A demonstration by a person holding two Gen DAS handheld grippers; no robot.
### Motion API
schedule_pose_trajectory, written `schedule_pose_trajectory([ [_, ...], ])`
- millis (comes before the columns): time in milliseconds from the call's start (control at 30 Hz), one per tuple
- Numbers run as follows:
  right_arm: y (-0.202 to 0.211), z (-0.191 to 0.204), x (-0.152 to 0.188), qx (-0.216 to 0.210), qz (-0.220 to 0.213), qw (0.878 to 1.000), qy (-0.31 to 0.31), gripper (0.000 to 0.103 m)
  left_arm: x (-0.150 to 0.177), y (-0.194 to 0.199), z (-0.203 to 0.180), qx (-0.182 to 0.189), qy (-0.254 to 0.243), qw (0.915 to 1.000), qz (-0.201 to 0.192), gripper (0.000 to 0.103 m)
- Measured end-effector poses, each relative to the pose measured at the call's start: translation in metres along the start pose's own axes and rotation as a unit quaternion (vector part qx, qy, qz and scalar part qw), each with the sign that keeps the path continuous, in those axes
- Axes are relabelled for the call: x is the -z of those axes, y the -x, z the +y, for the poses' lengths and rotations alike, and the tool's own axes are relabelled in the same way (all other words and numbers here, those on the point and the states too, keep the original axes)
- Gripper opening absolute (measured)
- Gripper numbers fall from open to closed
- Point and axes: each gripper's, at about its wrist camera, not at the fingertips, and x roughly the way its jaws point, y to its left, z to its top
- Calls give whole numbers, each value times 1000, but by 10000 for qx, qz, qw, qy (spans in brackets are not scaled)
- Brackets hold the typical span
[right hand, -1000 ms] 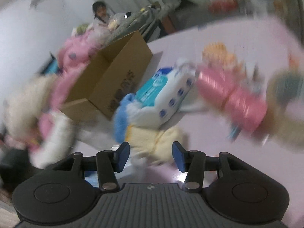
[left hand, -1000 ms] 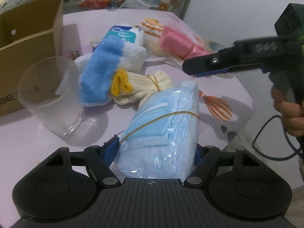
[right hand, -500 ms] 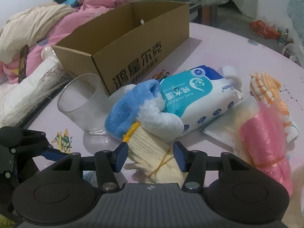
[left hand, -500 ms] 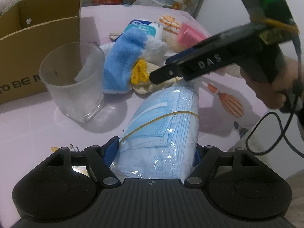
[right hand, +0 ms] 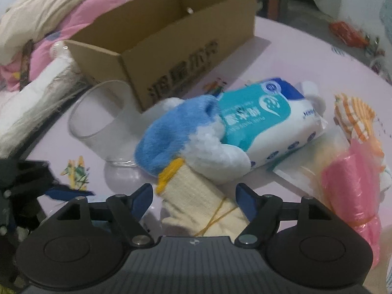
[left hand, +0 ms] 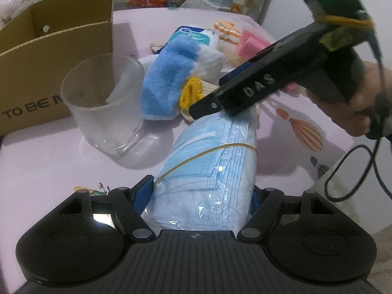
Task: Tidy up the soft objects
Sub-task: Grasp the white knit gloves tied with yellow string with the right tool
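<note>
1. Masks first: the left gripper (left hand: 203, 197) is clamped on a bundle of blue face masks (left hand: 215, 164), both blue pads pressed into its sides. The bundle is wrapped in clear film with a rubber band across it, and its far end points toward the middle of the pink table (left hand: 49, 166).

2. The right gripper (right hand: 194, 196) has its jaws opening around a pair of cream knit gloves (right hand: 196, 205). The gloves lie between the pads, which stand clear on both sides and do not yet press.

3. Doing this step well likely means lowering the right gripper until the pads straddle the thick banded middle of the gloves, then closing squarely. Pinching only the yellow cuff (right hand: 169, 174) could let the bundle sag or slip.

4. The gloves are ribbed, soft and tied with a thin yellow rubber band. Their cuff end touches the fluffy blue and white cloth (right hand: 181, 137) just beyond, so a straight lift should avoid dragging it.

5. Beside that cloth, a clear glass (right hand: 100, 122) stands upright close to the grasp, and it could be knocked by a sideways swing.

6. Behind the cloth lies a teal wet-wipe pack (right hand: 259, 122), and to the right sit a pink plastic roll (right hand: 350, 191) and an orange striped cloth (right hand: 355, 115).

7. Farthest, an open cardboard box (right hand: 176, 44) waits, probably the destination.
</note>
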Motion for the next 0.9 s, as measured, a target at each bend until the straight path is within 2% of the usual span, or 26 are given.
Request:
schedule_pose_trajectory([
  [100, -3, -17, 0, -150, 45, 9987, -485, 46, 1, -1, 1, 7, 81, 10000, 20, 73],
  [233, 11, -38, 16, -119, -29, 9934, -1142, 43, -2, -3, 7, 112, 337, 9993, 69, 73],
  [300, 20, -51, 32, -280, -46, 9855, -1673, 42, -3, -4, 11, 160, 472, 9987, 83, 73],
  [433, 33, -62, 68, -875, -25, 9598, -2667, 41, -8, -4, 17, 235, 725, 9970, 129, 74],
  [600, 32, -54, 83, -1379, -157, 9394, -3134, 41, -10, -5, 14, 309, 678, 9970, 206, 75],
  [733, 27, -54, 82, -1476, -247, 9357, -3194, 41, -11, -5, 5, 330, 550, 9976, 265, 83],
  [833, 28, -56, 83, -1530, -247, 9343, -3210, 41, -14, 0, -1, 150, 449, 9988, 122, 92],
  [900, 24, -54, 83, -1534, -245, 9344, -3206, 41, -19, -1, -3, 70, 413, 9991, 63, 94],
])
